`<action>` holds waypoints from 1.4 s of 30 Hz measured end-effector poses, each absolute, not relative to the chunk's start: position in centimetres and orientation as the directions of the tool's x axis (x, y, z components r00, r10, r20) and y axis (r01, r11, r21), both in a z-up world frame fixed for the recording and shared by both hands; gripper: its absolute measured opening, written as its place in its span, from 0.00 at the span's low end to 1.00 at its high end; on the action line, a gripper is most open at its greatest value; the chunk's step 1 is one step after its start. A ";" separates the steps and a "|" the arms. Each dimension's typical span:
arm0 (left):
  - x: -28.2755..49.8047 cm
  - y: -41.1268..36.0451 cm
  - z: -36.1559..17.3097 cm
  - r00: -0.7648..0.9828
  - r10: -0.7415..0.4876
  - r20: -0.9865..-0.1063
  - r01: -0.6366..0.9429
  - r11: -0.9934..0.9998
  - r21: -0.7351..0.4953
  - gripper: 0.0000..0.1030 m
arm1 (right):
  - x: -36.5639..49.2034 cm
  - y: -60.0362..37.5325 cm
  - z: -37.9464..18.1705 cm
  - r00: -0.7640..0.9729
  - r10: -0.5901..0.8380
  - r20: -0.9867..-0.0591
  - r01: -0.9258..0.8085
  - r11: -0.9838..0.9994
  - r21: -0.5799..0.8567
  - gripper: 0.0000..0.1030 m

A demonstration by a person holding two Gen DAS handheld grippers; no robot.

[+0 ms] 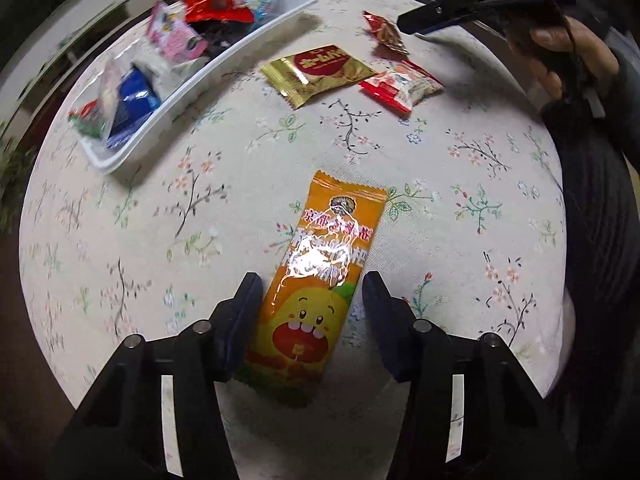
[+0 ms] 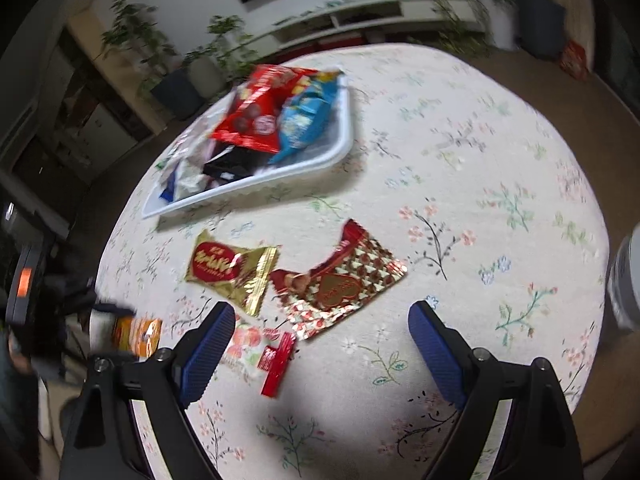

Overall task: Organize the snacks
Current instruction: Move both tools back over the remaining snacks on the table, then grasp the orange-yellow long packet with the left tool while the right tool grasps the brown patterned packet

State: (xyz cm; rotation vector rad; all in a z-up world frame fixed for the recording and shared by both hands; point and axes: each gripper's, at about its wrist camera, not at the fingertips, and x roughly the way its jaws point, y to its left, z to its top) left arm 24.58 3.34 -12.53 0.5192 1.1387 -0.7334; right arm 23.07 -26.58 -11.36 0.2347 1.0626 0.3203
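Note:
A long orange snack packet (image 1: 316, 276) lies flat on the flowered tablecloth, its near half between the fingers of my left gripper (image 1: 312, 292), which is open around it without squeezing it. A white tray (image 1: 224, 72) holding several snack bags stands at the far left; it also shows in the right wrist view (image 2: 320, 160). Loose on the cloth lie a gold packet (image 2: 232, 272), a red-and-gold heart packet (image 2: 344, 284) and a red-and-white packet (image 2: 264, 352). My right gripper (image 2: 322, 328) is open and empty, just above the red-and-white packet.
The round table (image 2: 500, 152) drops off to brown floor on all sides. The person's hand and the right gripper show at the top right of the left wrist view (image 1: 480, 4). Potted plants and a low white shelf stand beyond the table.

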 end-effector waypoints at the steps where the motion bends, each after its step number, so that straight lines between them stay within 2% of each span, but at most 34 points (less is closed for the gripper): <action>1: 24.5 3.4 -12.6 0.238 -0.255 -0.937 0.726 0.687 -0.002 0.48 | 23.3 -26.6 -11.5 0.446 0.363 -0.818 -0.127 0.931 0.343 0.88; 8: 23.1 3.4 -12.8 0.307 -0.233 -0.923 0.583 0.813 -0.011 0.50 | 24.6 -25.7 -12.4 0.460 0.273 -0.845 -0.077 0.960 0.268 0.88; 19: 21.9 3.9 -12.7 0.350 -0.219 -0.911 0.531 0.847 0.001 0.51 | 26.7 -24.8 -12.4 0.475 0.225 -0.851 0.031 0.962 0.271 0.86; 20: 21.8 4.1 -12.6 0.353 -0.224 -0.908 0.527 0.850 -0.005 0.51 | 26.9 -24.6 -12.4 0.477 0.232 -0.848 0.026 0.960 0.278 0.82; 22: 21.5 4.5 -12.4 0.359 -0.231 -0.904 0.523 0.852 -0.010 0.51 | 27.1 -23.9 -12.3 0.478 0.269 -0.836 -0.021 0.955 0.295 0.81; 26: 21.3 4.9 -12.4 0.369 -0.246 -0.896 0.521 0.854 -0.020 0.52 | 26.7 -22.5 -12.4 0.464 0.221 -0.858 -0.166 0.973 0.161 0.81; 29: 21.2 4.9 -12.4 0.372 -0.249 -0.895 0.520 0.854 -0.021 0.52 | 26.3 -21.7 -12.5 0.456 0.173 -0.873 -0.233 0.970 0.070 0.76; 32: 21.2 4.9 -12.4 0.373 -0.250 -0.893 0.521 0.853 -0.021 0.52 | 25.7 -21.1 -12.6 0.456 0.147 -0.878 -0.279 0.960 0.016 0.76; 42: 21.5 4.9 -12.5 0.368 -0.242 -0.898 0.504 0.863 -0.026 0.52 | 24.8 -21.3 -12.5 0.433 0.134 -0.891 -0.294 0.956 0.001 0.76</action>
